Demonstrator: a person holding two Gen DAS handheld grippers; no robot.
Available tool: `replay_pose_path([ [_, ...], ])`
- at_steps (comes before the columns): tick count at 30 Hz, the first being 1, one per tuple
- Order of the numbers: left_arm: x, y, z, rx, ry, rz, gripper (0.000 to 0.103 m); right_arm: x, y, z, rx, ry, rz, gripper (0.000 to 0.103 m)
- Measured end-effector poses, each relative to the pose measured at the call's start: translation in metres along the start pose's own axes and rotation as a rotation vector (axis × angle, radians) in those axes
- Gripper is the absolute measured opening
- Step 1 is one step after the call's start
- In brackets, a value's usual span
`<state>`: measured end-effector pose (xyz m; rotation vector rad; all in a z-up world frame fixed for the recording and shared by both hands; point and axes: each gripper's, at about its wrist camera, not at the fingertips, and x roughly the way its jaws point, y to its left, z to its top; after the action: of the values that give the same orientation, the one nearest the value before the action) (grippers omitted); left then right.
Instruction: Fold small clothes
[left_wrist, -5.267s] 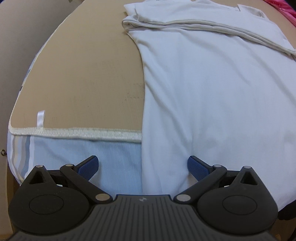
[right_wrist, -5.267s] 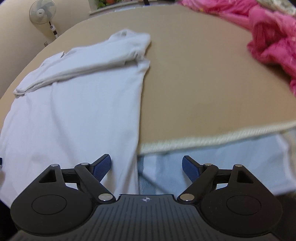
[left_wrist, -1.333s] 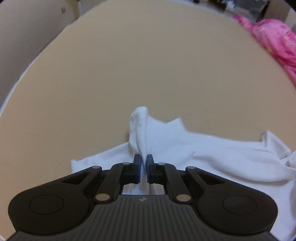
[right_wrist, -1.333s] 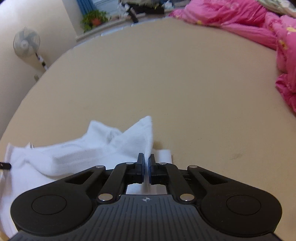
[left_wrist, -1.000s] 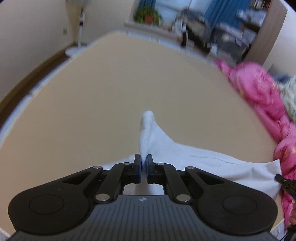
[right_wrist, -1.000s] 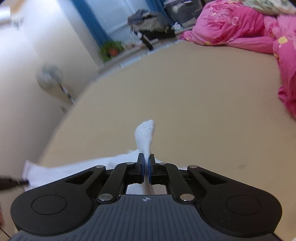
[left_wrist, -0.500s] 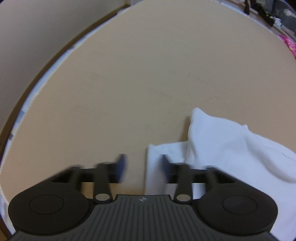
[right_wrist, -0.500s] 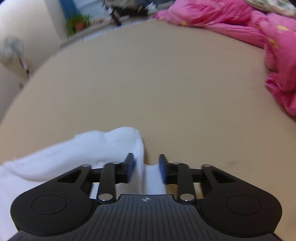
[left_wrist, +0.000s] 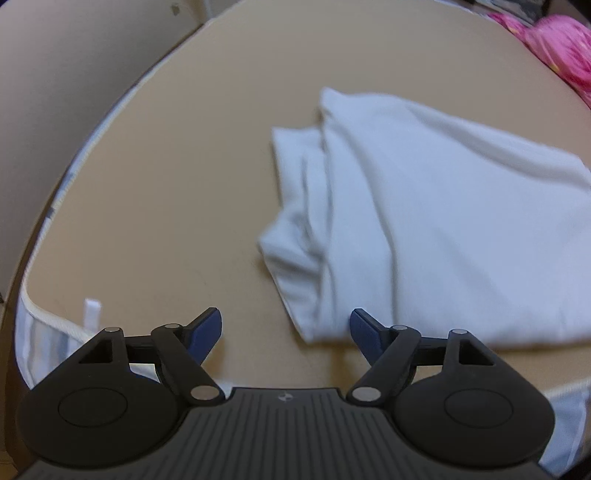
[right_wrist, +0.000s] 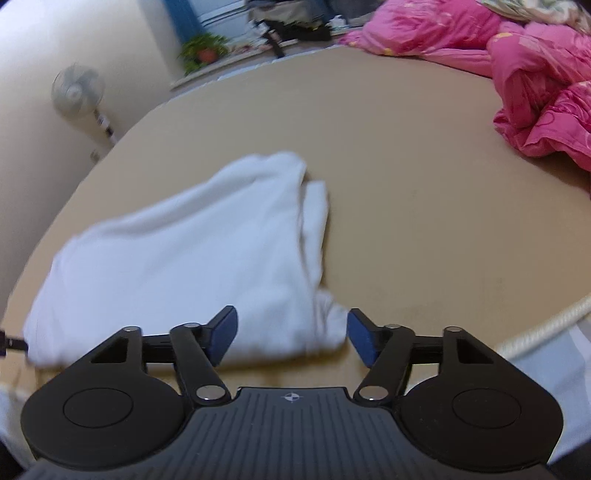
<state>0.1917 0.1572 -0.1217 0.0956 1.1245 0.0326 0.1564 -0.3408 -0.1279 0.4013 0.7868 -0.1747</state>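
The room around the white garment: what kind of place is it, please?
Most likely a bedroom at home. The white garment lies on a tan mattress edged with piping, a pink quilt is bunched at its far side, and a standing fan is by the wall.

The white garment (left_wrist: 424, 221) looks like soft matt knit cloth. The tan bed cover (left_wrist: 184, 166) is smooth and matt, edged with rough corded piping (right_wrist: 543, 325). The pink quilt (right_wrist: 535, 66), upper right, is faintly glossy.

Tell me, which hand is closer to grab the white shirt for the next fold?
Probably right. The right gripper has the white shirt corner between its open fingers; the left gripper frames mostly bare bed.
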Motion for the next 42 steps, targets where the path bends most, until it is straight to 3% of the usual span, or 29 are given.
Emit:
replay_pose_path([
  [4,0.003,-0.017,-0.01,0.052,0.002,-0.041,0.086,0.001,0.007,-0.006,-0.068,0.02,-0.021,0.077],
  [7,0.007,-0.029,-0.009,0.088,-0.001,-0.023,0.091,0.009,0.01,-0.005,-0.1,0.032,-0.015,0.078],
  [12,0.03,-0.053,-0.013,0.143,0.078,0.022,0.091,0.024,0.018,-0.013,-0.133,0.064,-0.024,0.08],
  [15,0.027,-0.061,-0.019,0.167,0.026,0.054,0.091,0.031,0.021,-0.016,-0.148,0.066,-0.025,0.078],
  [17,0.024,-0.065,-0.023,0.183,0.011,0.073,0.091,0.031,0.022,-0.018,-0.157,0.048,-0.021,0.068],
  [19,0.018,-0.064,-0.022,0.188,0.007,0.081,0.091,0.033,0.021,-0.018,-0.165,0.05,-0.002,0.025],
  [21,0.015,-0.065,-0.022,0.192,0.007,0.083,0.091,0.034,0.017,-0.017,-0.148,0.07,0.02,0.004],
  [23,0.018,-0.066,-0.018,0.199,0.004,0.077,0.082,0.032,0.016,-0.015,-0.142,0.06,0.027,0.0],
  [28,0.01,-0.075,-0.017,0.224,0.001,0.072,0.067,0.016,0.011,-0.009,-0.144,0.016,0.026,0.0],
  [30,0.01,-0.076,-0.018,0.231,-0.008,0.073,0.052,0.014,0.005,-0.008,-0.144,0.011,-0.008,0.0],
  [31,0.009,-0.075,-0.019,0.235,-0.012,0.079,0.034,0.016,-0.001,-0.007,-0.129,0.018,-0.007,0.0],
  [32,0.009,-0.074,-0.019,0.24,-0.013,0.099,0.027,0.017,-0.006,-0.007,-0.107,0.026,-0.01,0.0],
  [35,0.006,-0.063,-0.019,0.21,0.0,0.103,0.027,0.014,-0.015,-0.006,-0.073,0.02,-0.021,0.0],
  [37,0.004,-0.056,-0.019,0.206,-0.002,0.113,0.028,0.009,-0.014,-0.004,-0.052,0.024,-0.009,0.01],
  [38,0.003,-0.053,-0.02,0.206,-0.003,0.109,0.033,0.007,-0.013,-0.003,-0.042,0.026,0.017,0.018],
  [39,0.003,-0.051,-0.02,0.206,0.001,0.111,0.038,0.005,-0.011,-0.002,-0.034,0.024,0.039,0.043],
  [40,0.003,-0.049,-0.02,0.204,0.0,0.115,0.052,0.004,-0.01,-0.002,-0.027,0.017,0.056,0.064],
  [41,0.002,-0.048,-0.02,0.203,-0.005,0.116,0.067,0.003,-0.007,-0.002,-0.027,0.007,0.071,0.068],
  [42,0.002,-0.048,-0.02,0.203,-0.01,0.123,0.074,0.003,-0.003,-0.003,-0.036,-0.002,0.086,0.071],
])
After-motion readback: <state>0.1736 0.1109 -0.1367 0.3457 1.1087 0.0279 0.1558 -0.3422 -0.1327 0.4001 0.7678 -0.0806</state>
